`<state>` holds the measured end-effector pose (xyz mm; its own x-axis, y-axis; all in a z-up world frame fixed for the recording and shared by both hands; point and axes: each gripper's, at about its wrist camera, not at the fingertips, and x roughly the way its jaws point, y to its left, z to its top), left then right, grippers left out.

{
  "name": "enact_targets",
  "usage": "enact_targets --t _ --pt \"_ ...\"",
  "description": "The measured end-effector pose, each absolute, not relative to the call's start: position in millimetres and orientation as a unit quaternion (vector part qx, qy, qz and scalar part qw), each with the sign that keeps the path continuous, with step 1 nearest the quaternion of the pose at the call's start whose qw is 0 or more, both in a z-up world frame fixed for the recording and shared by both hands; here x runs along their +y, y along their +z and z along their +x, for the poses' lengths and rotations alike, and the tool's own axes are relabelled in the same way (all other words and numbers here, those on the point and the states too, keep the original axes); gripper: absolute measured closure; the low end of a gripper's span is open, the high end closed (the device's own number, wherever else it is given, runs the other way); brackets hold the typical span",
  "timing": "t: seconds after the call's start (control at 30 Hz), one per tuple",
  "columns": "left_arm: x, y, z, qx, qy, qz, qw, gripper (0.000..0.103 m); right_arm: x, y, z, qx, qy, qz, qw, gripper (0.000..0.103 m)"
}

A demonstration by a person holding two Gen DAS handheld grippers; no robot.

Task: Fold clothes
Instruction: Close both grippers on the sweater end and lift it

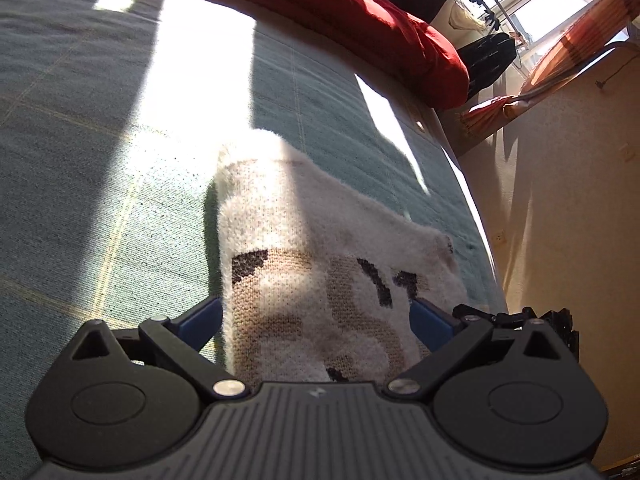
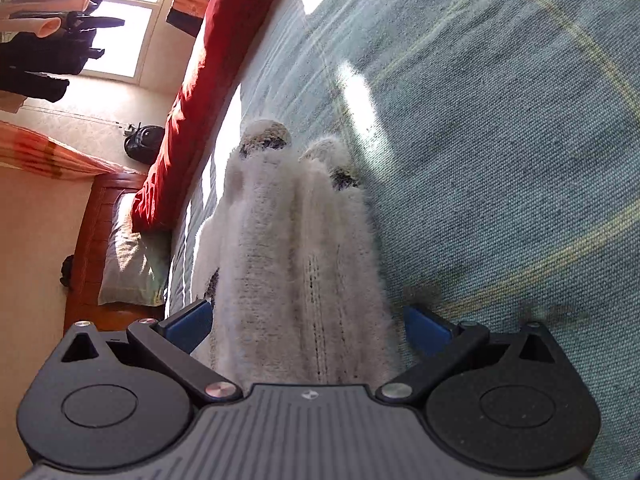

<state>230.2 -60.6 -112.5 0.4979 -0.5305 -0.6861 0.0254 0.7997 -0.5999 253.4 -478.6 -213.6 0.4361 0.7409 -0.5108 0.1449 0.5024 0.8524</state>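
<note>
Two fuzzy white socks (image 2: 296, 240) lie on a green bedspread (image 2: 500, 160), each end sitting between the wide-spread jaws of the left gripper (image 1: 316, 316) and right gripper (image 2: 308, 320); closing shallowly could pinch only one sock.

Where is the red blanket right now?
The red blanket lies bunched along the far edge of the green bedspread, beyond the fuzzy white sock; in the right wrist view it runs up the left side.
</note>
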Motion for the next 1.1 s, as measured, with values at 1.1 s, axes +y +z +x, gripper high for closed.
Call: enact_targets --t 1.1 --pt "-53 -204 264 0.531 -0.277 -0.385 0.702 0.010 -449 -211 266 0.521 0.274 0.383 0.712 0.000"
